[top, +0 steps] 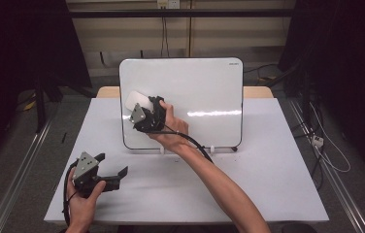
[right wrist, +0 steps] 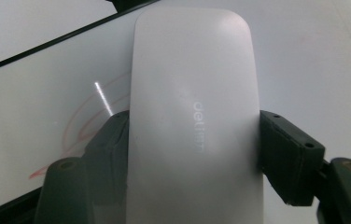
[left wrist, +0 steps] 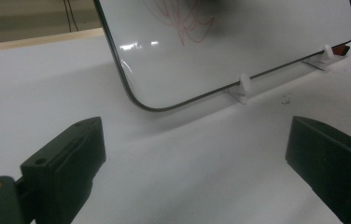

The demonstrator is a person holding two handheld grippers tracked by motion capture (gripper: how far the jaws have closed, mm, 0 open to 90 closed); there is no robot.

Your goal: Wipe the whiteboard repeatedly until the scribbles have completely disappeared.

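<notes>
The whiteboard (top: 195, 97) stands propped at the desk's (top: 268, 184) far edge, with open desk in front. The right gripper (top: 144, 109), fingers clamped on the white eraser (right wrist: 194, 121), reaches across to the board's upper left, over red scribbles (right wrist: 80, 135). The left gripper (top: 112, 167) rests low at front left, fingers apart

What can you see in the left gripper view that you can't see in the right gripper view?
The left gripper view shows the whiteboard's white feet on the table and two black jaws standing wide apart with nothing between them. The right gripper view shows a white eraser clamped between that gripper's jaws, against the board. Both show the whiteboard with red scribbles on it.
</notes>
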